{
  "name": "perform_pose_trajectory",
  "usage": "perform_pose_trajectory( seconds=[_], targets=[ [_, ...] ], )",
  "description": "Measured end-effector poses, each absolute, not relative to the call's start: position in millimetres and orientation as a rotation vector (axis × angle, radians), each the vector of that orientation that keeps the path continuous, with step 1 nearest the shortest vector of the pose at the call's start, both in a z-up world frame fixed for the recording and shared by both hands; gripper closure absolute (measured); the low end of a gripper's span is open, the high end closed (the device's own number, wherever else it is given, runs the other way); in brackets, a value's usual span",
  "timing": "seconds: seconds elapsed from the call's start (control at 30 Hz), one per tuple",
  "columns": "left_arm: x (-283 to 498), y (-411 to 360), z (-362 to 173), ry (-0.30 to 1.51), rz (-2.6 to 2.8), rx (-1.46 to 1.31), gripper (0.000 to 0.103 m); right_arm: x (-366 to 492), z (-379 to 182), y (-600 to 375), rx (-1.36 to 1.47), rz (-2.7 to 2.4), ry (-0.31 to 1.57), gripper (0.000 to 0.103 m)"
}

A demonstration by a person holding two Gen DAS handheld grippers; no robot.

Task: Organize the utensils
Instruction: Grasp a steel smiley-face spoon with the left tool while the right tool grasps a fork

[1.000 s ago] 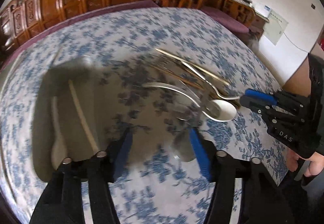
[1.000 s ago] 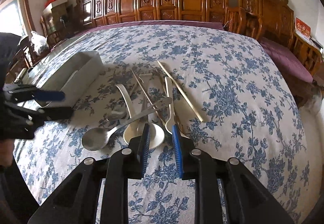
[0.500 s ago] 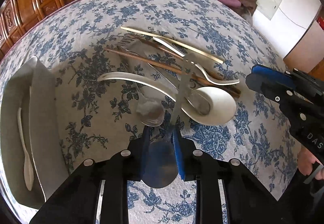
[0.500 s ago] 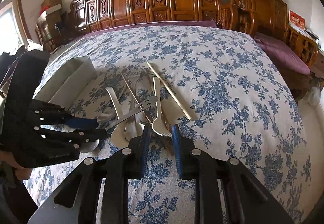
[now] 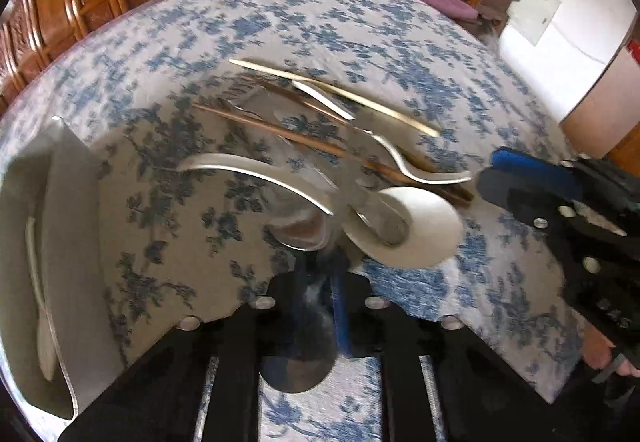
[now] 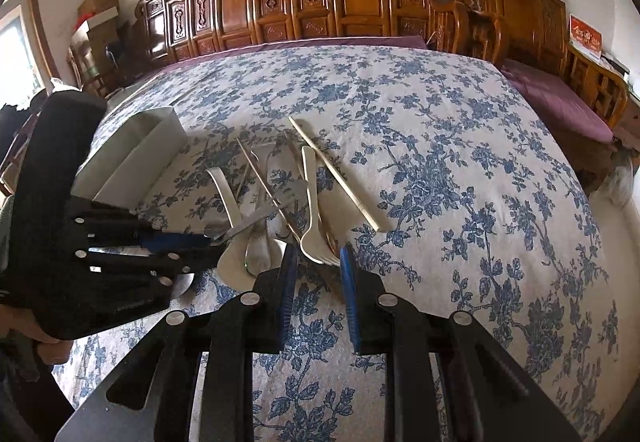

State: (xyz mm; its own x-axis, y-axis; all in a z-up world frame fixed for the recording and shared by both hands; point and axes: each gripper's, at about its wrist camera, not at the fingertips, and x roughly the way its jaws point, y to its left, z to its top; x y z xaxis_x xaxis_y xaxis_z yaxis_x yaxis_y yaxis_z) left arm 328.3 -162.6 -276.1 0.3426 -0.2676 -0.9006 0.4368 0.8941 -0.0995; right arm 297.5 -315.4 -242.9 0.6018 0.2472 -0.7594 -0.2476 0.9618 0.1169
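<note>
Mid-pickup: left gripper (image 5: 320, 282) clamped on a metal spoon (image 5: 298, 358), bowl hanging just under its fingers, handle pointing ahead over the utensil pile (image 5: 340, 146). Next, by judgement: lift clear without dragging the white spoon (image 5: 408, 230) ahead, then swing left to the white tray (image 5: 68, 178). Right gripper (image 6: 316, 262) narrowly parted, holding nothing, fork (image 6: 314, 214) just ahead. Letters on right gripper too blurred to read.

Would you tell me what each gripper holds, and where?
Left gripper clamps the metal spoon at its neck, just above the bowl; right gripper holds nothing.
</note>
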Motion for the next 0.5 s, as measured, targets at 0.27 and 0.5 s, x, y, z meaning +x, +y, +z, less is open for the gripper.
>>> perform_pose_trajectory(
  seconds=[0.27, 0.5],
  targets=[
    [309.0, -150.3, -260.0, 1.097, -0.468, 0.133, 0.098, 297.8, -244.8, -309.6, -0.01, 0.301, 0.884, 0.079],
    [289.7, -130.2, -233.8, 1.031, -0.476, 0.087, 0.098, 302.0, -252.6, -300.5, -0.015, 0.31, 0.922, 0.079]
  ],
)
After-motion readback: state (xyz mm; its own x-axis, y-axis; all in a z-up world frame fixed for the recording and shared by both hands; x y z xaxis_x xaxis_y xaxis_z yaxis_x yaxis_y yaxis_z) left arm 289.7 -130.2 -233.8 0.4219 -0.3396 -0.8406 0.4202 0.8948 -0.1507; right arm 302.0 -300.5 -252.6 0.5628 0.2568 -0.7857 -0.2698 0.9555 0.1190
